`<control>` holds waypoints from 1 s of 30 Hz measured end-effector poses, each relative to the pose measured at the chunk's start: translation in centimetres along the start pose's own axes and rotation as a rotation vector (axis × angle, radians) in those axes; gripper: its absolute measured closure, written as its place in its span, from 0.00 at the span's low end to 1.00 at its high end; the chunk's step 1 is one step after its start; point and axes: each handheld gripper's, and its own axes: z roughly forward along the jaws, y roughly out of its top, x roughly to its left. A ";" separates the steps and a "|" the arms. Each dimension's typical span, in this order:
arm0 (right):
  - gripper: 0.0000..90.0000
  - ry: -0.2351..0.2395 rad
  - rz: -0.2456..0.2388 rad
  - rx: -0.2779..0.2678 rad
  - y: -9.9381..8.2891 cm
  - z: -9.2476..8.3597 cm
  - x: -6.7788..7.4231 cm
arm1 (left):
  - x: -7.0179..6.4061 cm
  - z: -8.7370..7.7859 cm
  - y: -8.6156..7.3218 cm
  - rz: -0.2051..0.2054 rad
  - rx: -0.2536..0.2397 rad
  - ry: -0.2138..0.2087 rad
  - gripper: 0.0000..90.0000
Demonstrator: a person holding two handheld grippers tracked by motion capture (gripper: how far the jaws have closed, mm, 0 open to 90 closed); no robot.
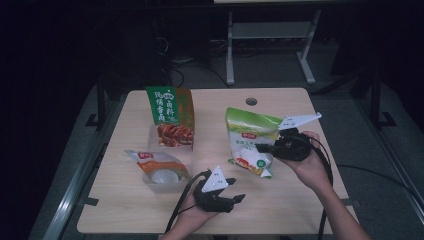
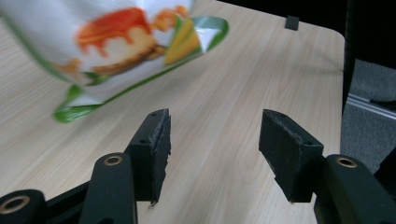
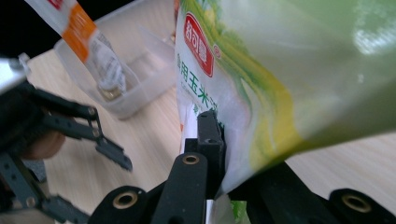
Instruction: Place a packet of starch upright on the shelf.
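You have wooden table (image 1: pixel 280 200) under everything. Clear plastic tub (image 1: pixel 167 183) front left holds orange-and-white pouch (image 1: pixel 152 162); green-and-orange packet (image 1: pixel 170 117) stands just behind it. Grey frame legs (image 1: pixel 270 45) beyond.

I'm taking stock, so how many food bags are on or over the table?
3: a green and orange bag standing in the clear tub, a white and orange bag there too, and a green bag gripped by the right tool.

"用玉米" on green-white bag (image 3: pixel 299 70)
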 end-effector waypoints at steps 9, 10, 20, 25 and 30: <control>0.97 0.053 -0.022 -0.002 2.6 1.7 1.0 | 0.0 -0.4 -0.7 -0.002 0.000 -0.026 0.46; 0.97 0.056 -0.029 -0.001 2.8 1.9 1.1 | 0.0 -0.4 -0.8 0.000 -0.002 -0.028 0.46; 0.97 0.101 -0.065 0.000 5.3 4.1 2.3 | -0.3 -0.5 -1.3 -0.012 -0.010 -0.045 0.44; 0.97 0.132 -0.089 -0.005 6.9 5.3 3.3 | -0.4 -0.5 -1.5 -0.013 -0.008 -0.058 0.44; 0.97 0.159 -0.114 -0.021 8.4 6.7 4.0 | -0.4 -0.5 -1.6 -0.015 -0.011 -0.063 0.44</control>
